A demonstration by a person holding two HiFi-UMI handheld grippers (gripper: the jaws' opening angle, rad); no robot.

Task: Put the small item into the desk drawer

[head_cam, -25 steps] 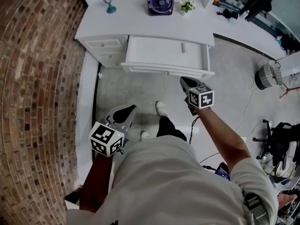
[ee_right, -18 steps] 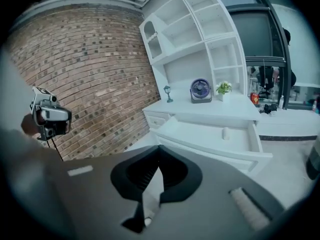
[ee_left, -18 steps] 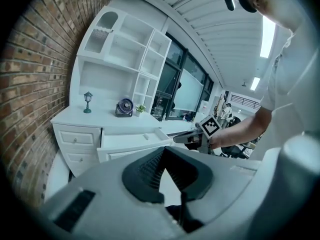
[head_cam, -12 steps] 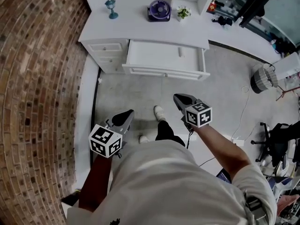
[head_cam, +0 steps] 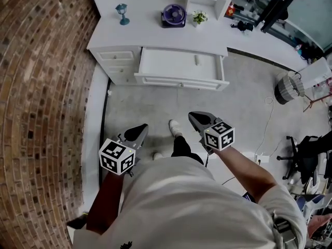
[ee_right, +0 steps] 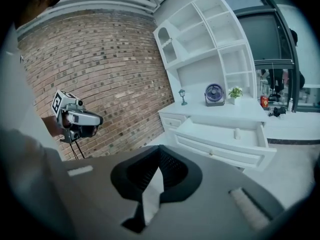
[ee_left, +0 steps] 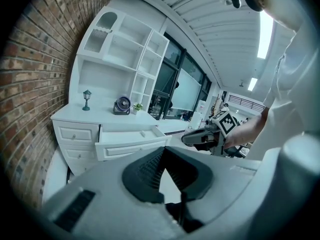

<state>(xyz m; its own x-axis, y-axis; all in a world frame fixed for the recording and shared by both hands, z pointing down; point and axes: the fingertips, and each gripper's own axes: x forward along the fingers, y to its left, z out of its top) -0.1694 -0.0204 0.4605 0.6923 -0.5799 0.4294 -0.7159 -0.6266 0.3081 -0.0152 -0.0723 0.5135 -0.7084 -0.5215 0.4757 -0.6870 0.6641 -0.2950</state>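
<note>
Left gripper (head_cam: 140,128), right gripper (head_cam: 195,118) — both closed.

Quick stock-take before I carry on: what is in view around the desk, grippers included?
desk: one, white, beside the brick wall
drawer: one, white, pulled open below the desktop
small item: one, white, inside the drawer
lamp figurine: one, teal, desktop left
fan: one, purple, desktop middle
potted plant: one, green, right of fan
basket: one, grey, floor right of desk
left gripper: one, grey, fingers shut, empty
right gripper: one, grey, fingers shut, empty
</note>
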